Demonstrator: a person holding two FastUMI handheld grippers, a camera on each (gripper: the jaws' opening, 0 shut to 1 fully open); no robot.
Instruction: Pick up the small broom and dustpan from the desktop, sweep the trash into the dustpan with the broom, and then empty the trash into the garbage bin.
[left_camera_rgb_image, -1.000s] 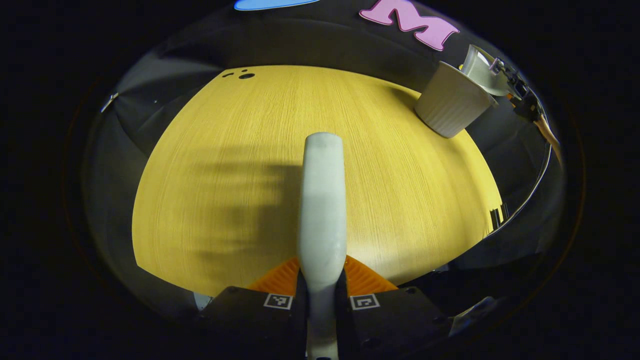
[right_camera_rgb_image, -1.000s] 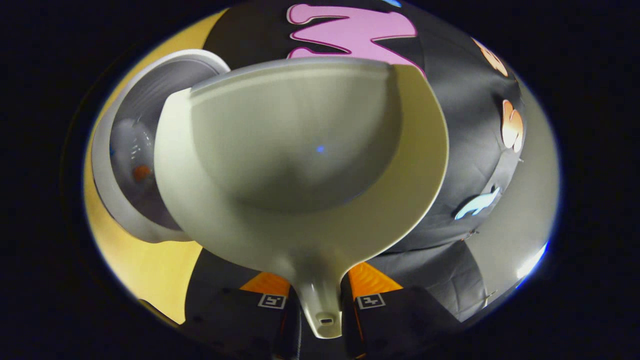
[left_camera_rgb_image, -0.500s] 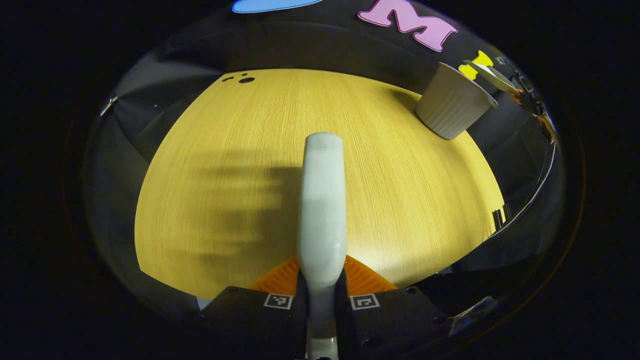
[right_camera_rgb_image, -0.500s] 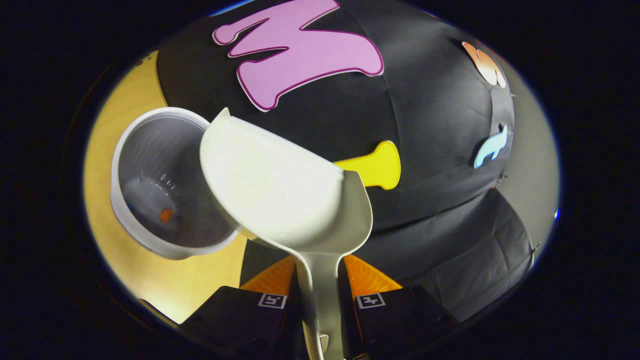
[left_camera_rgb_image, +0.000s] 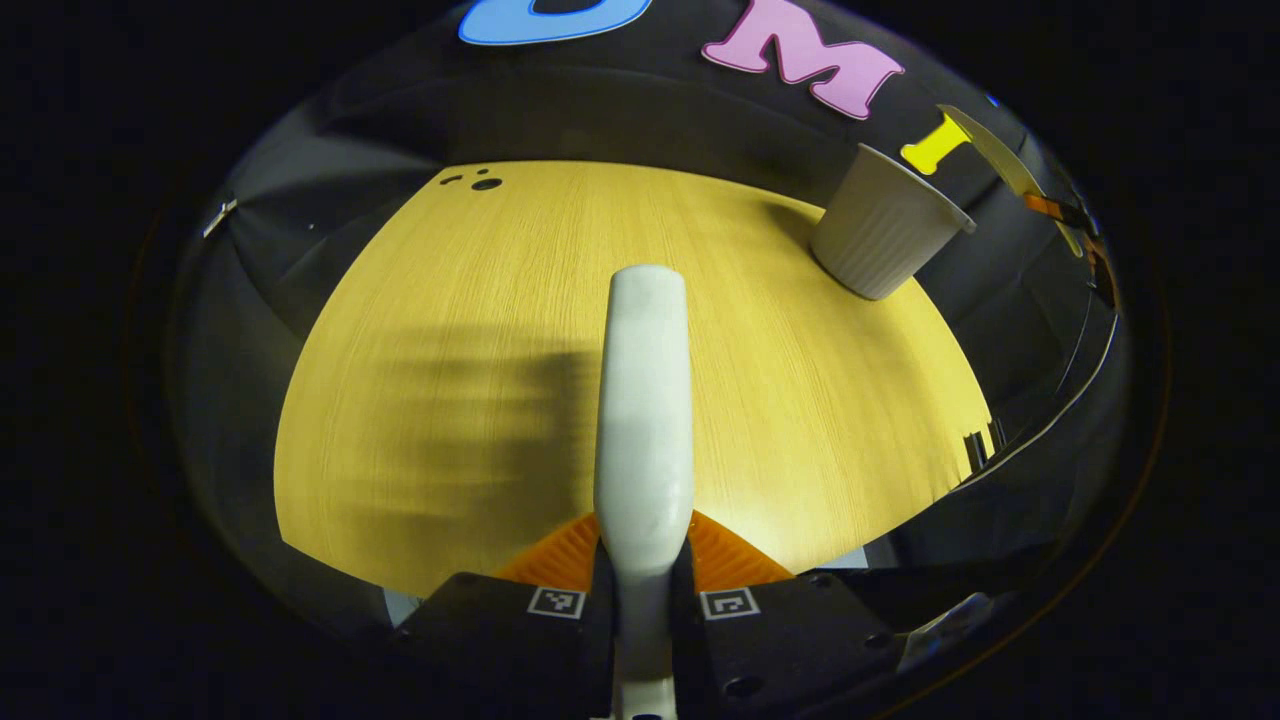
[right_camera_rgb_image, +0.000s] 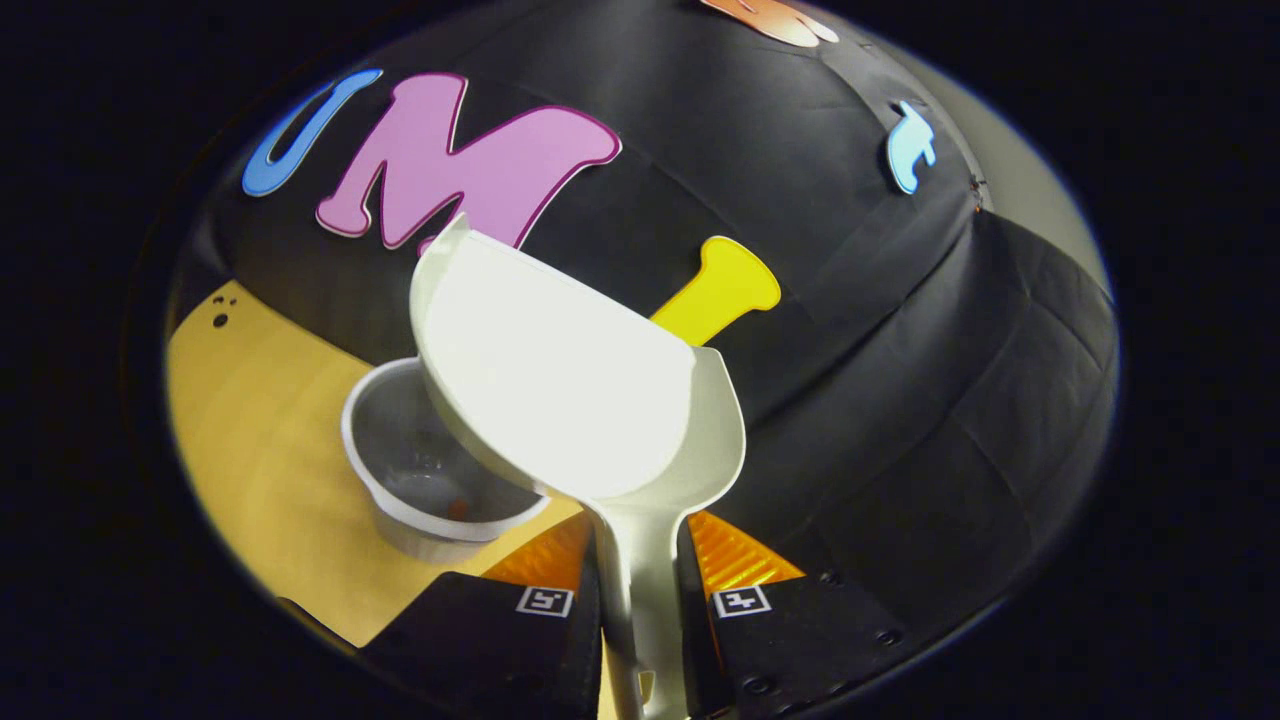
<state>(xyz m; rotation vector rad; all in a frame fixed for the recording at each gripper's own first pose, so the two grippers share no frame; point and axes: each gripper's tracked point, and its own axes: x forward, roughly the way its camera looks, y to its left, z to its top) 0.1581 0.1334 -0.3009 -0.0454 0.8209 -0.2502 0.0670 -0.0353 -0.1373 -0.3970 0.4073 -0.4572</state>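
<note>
Dustpan (right_camera_rgb_image: 560, 390) handle clamped in right claw (right_camera_rgb_image: 640, 610); broom (left_camera_rgb_image: 645, 400) handle pinched in left claw (left_camera_rgb_image: 643, 600).

1. A tabletop (left_camera_rgb_image: 450, 330) of yellow wood grain spreads across the middle of the left gripper view; in the right gripper view it lies at 8 o'clock.
2. Small dark holes (left_camera_rgb_image: 486, 183) sit in the tabletop's far corner, at 11 o'clock.
3. A soft, streaked shadow (left_camera_rgb_image: 470, 430) falls on the wood toward 8 o'clock.
4. Black cloth wall (left_camera_rgb_image: 620, 110) rises behind the tabletop at 12 o'clock.
5. Two small dark upright pieces (left_camera_rgb_image: 978, 445), too small to identify, stand at the tabletop's edge at 4 o'clock.
</note>
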